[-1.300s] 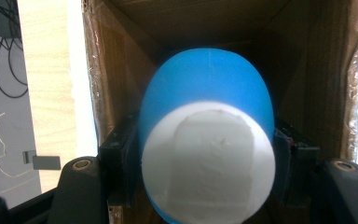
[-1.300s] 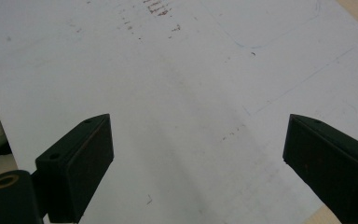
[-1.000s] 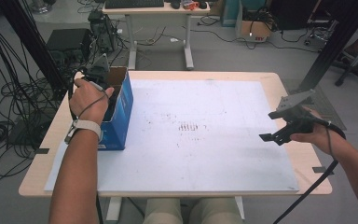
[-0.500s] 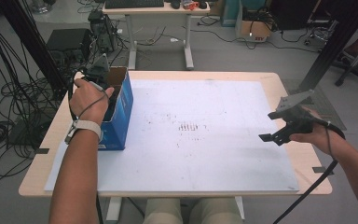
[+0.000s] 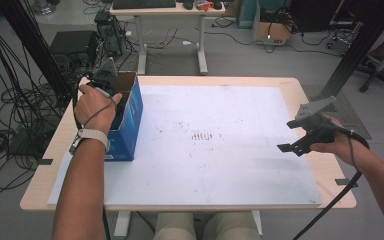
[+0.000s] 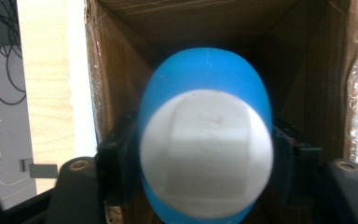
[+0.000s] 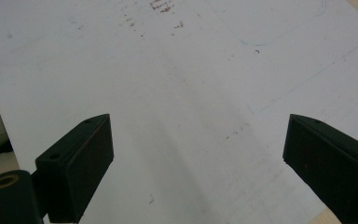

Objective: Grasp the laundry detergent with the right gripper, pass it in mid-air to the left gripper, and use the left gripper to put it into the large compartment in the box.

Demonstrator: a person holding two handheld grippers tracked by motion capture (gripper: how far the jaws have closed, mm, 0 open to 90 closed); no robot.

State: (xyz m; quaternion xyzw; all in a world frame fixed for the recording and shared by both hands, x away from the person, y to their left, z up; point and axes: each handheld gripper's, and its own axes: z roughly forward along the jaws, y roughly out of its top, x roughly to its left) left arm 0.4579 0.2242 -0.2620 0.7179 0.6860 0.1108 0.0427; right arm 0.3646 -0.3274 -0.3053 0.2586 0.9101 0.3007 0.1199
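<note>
**Q:** Jaws first: how do they stand on each side?

**A:** Jaws of the left gripper (image 6: 205,158) are clamped on a blue-and-white rounded object (image 6: 206,140), one jaw at each flank. Jaws of the right gripper (image 7: 200,163) stand wide apart with nothing between them, over the white sheet (image 7: 177,84).

**Q:** Where does the held object lie?

**A:** Inside the mouth of the blue cardboard box (image 5: 127,117), at the table's (image 5: 55,150) left edge. In the left gripper view the brown inner walls (image 6: 116,70) close round it on both sides, and its white end faces the camera.

**Q:** Which way does its long axis run?

**A:** Apparently along the gripper's own line, pointing down into the box; the far end is hidden, so this is a judgement.

**Q:** Which hand is nearer?

**A:** The left hand (image 5: 94,105), directly over the box. The right gripper, in the high view (image 5: 300,132), is well apart, across the sheet. Any release or withdrawal is therefore probably a straight move along the box's depth.
</note>
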